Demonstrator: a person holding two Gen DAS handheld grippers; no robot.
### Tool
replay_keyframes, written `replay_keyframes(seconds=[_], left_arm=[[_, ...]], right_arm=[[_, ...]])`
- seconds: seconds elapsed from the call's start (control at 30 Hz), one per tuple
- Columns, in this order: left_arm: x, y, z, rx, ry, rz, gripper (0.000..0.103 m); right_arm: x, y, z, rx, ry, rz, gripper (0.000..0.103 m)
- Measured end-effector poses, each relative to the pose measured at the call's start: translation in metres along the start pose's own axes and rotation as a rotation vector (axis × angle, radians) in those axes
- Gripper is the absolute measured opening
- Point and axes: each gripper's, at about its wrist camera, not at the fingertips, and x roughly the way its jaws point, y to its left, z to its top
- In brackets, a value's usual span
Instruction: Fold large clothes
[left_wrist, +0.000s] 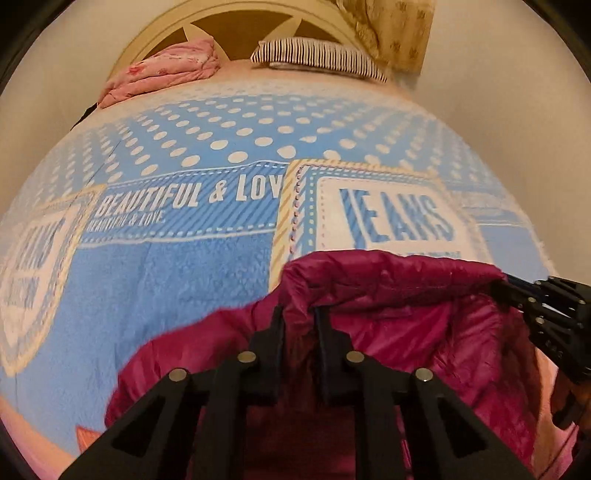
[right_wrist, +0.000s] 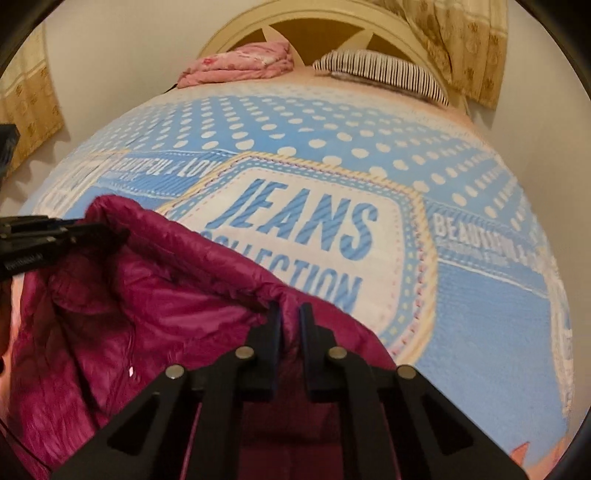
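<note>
The jaws of the left gripper (left_wrist: 300, 314) and of the right gripper (right_wrist: 289, 314) are clamped on the top edge of one magenta padded jacket (right_wrist: 122, 295), held over a bed (right_wrist: 480, 295). One pink quilt (left_wrist: 162, 70) and one striped pillow (left_wrist: 317, 55) are seen at the headboard.

I am looking down a bed (right_wrist: 480, 295) spread with a blue blanket (left_wrist: 166, 280) of white dots and "JEANS" lettering; at its far end a pink quilt (left_wrist: 162, 72) lies folded beside a striped pillow (right_wrist: 384, 70), against a cream arched headboard (right_wrist: 229, 37). Plain pale walls (left_wrist: 498, 92) stand around; yellow patterned curtains (right_wrist: 465, 44) hang at the corners under warm, dim light.
</note>
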Motion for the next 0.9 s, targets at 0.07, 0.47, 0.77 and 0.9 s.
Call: replay_keyframes(seconds=[0.07, 0.47, 0.77, 0.9], left_arm=[[-0.005, 0.004, -0.011, -0.004, -0.024, 0.006, 0.013], [-0.001, 0.012, -0.061, -0.029, -0.029, 0.008, 0.013], [-0.076, -0.004, -0.021, -0.013, -0.264, -0.002, 0.076], [-0.064, 0.015, 0.016, -0.075, -0.336, 0.094, 0.092]], right_arm=[[-0.008, 0.001, -0.009, -0.015, -0.017, -0.012, 0.009], [0.014, -0.005, -0.058, -0.015, 0.012, -0.042, 0.005], [0.006, -0.021, -0.058, 0.066, 0.006, 0.065, 0.021], [-0.011, -0.037, -0.055, 0.137, -0.055, 0.076, 0.051]])
